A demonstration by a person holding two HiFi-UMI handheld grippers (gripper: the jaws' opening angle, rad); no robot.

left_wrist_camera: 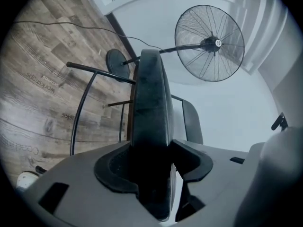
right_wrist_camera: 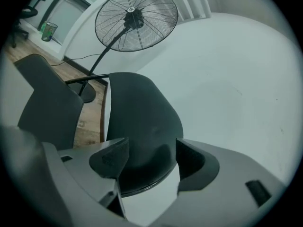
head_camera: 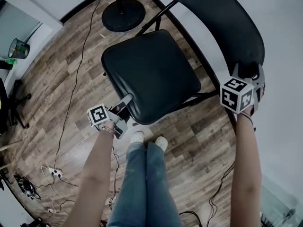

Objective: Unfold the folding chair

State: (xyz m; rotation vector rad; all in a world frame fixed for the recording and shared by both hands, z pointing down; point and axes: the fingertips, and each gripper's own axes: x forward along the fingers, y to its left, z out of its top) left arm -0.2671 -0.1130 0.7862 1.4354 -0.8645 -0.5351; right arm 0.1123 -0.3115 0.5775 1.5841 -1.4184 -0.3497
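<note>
A black folding chair stands on the wood floor with its seat (head_camera: 151,72) laid out nearly flat and its backrest (head_camera: 227,22) up at the right. My left gripper (head_camera: 124,109) is at the seat's front edge. In the left gripper view the seat (left_wrist_camera: 151,108) runs edge-on between the jaws, and the left gripper (left_wrist_camera: 154,169) is shut on it. My right gripper (head_camera: 248,74) is at the near end of the backrest. In the right gripper view the backrest (right_wrist_camera: 142,122) fills the gap between the pads, with the right gripper (right_wrist_camera: 151,162) shut on it.
A pedestal fan (right_wrist_camera: 136,19) stands behind the chair, its round base (head_camera: 123,14) on the floor. A white wall runs along the right. Cables and a power strip (head_camera: 54,172) lie at the left. The person's legs (head_camera: 144,183) stand just in front of the seat.
</note>
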